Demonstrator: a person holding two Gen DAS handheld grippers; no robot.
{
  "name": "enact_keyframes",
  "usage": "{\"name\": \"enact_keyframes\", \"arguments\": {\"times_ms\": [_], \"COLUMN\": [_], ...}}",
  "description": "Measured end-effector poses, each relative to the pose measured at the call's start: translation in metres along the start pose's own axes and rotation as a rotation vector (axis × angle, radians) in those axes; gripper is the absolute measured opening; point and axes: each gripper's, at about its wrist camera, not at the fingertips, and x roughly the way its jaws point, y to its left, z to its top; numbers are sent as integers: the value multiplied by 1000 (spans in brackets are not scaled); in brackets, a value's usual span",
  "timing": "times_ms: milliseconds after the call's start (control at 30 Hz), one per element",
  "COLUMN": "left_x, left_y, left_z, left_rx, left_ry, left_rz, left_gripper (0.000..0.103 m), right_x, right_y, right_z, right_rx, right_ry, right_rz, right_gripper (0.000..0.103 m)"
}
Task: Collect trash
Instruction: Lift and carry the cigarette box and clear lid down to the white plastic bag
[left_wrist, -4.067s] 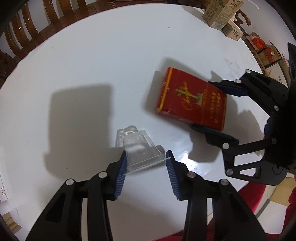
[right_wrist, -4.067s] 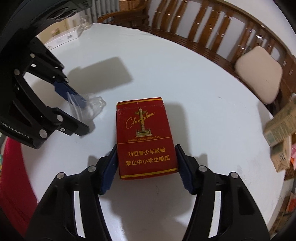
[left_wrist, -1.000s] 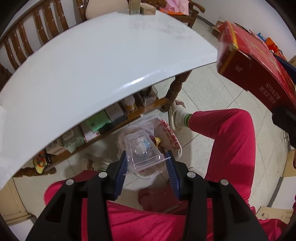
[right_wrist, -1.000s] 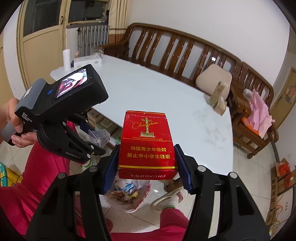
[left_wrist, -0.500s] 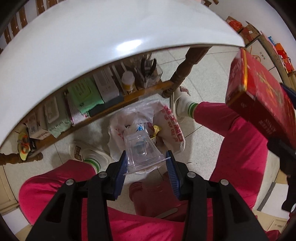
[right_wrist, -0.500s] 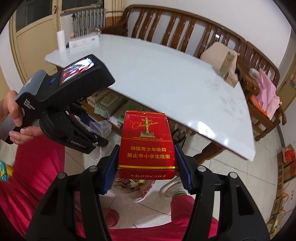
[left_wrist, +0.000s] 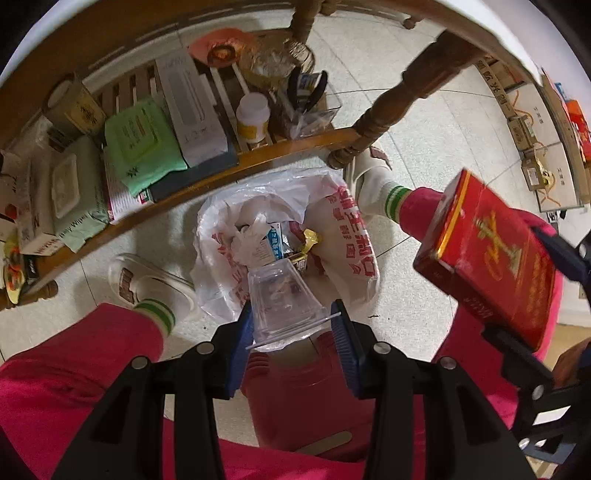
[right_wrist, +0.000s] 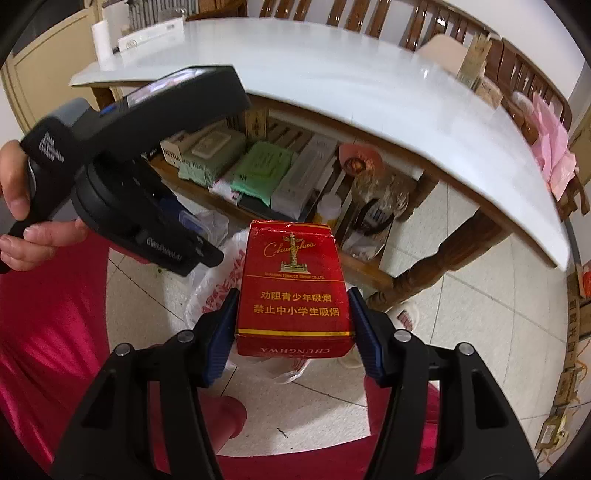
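While the left gripper pinches a clear plastic cup above the trash bag, the right gripper's clamped cigarette pack, seemingly beside the opening, may miss.

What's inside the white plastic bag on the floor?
The white plastic bag holds crumpled white paper, a blue-and-white wrapper and a gold wrapper. The clear plastic cup in the left claw covers whatever lies deeper.

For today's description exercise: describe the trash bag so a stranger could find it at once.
Start at the white table, then look at the tiled floor in front of its wooden shelf. The bag sits open between two white shoes: thin white plastic with red print, wrappers inside.
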Motion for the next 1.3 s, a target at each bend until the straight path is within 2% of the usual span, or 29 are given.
{"name": "enact_keyframes", "arguments": {"times_ms": [167,400,633,1300], "left_x": [25,67,99,165], "left_y": [10,25,38,59], "left_z": [11,31,47,63], "left_rx": [-53,-136,-193,-298], "left_ry": [35,117,161,283], "left_rz": [10,-32,-54,-90], "left_gripper": [41,41,41,41], "right_x": [32,72,110,190], "right_y": [0,-1,-1,11], "right_z": [-9,-22,-31,-35], "right_rx": [31,101,171,239], "right_ry": [57,136,213,339], "right_rz": [23,59,91,155], "right_gripper": [57,57,57,57]}}
